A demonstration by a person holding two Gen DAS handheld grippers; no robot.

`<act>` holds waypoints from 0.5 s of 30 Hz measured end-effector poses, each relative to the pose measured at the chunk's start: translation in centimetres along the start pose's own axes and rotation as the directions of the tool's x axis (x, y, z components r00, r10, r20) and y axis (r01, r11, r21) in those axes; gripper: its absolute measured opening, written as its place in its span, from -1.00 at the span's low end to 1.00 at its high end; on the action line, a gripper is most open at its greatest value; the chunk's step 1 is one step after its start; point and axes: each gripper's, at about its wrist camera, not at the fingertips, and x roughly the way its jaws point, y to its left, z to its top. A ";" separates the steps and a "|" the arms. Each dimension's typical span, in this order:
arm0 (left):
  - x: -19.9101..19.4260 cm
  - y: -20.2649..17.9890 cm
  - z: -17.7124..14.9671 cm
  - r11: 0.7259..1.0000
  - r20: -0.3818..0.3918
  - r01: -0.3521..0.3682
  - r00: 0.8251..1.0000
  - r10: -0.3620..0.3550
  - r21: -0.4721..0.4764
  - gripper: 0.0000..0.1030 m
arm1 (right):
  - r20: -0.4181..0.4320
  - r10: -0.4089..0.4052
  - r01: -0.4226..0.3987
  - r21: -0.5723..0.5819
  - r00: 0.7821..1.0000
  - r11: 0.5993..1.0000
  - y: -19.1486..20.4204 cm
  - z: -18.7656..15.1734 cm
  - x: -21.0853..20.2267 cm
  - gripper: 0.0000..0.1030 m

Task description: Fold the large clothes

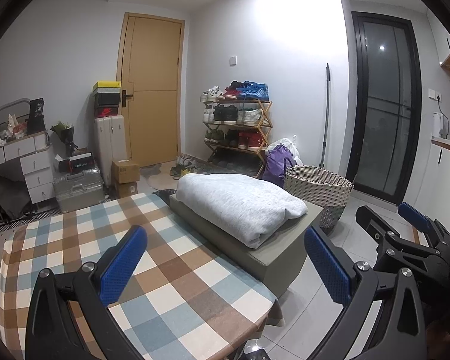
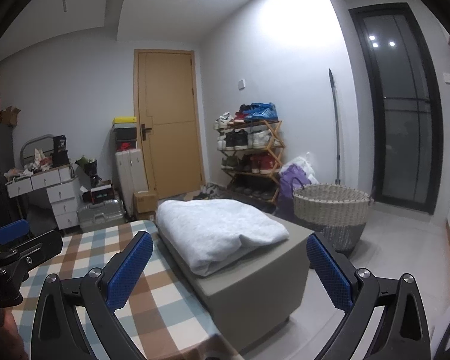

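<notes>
Left wrist view: the left gripper [image 1: 225, 270] hangs with its blue pads [image 1: 123, 265] spread wide and nothing between them, above the checked tablecloth [image 1: 75, 255]. The right gripper [image 2: 229, 270] is likewise spread wide and empty; in the left view it appears at the right edge.

Directly ahead of both grippers, beyond the fingertips, a grey box-shaped ottoman [image 1: 273, 258] stands against the table's far right edge. On its top lies the folded grey garment [image 1: 240, 204], a thick rectangular bundle. Its long axis runs from the near right to the far left, and its folded near end faces the grippers. The garment is apart from both grippers, untouched.

Farther ahead and to the right, a woven basket [image 1: 318, 189] stands on the floor just beyond the ottoman; its contents cannot be seen. Behind it sit a purple bag [image 1: 276, 162], a wooden shoe rack [image 1: 240, 123] loaded with shoes, and a yellow door [image 1: 153, 90].
</notes>
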 end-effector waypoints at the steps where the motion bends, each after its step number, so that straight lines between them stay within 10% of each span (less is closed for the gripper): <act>1: 0.0 0.0 0.0 1.000 0.000 0.000 1.000 0.000 0.001 0.98 | 0.001 0.003 -0.003 -0.002 1.000 1.000 0.0 0.0 0.0 1.00; 15: -0.2 -0.1 0.1 1.000 -0.006 -0.004 1.000 0.004 0.002 0.98 | -0.002 0.017 -0.017 0.018 1.000 1.000 -0.3 0.1 0.0 1.00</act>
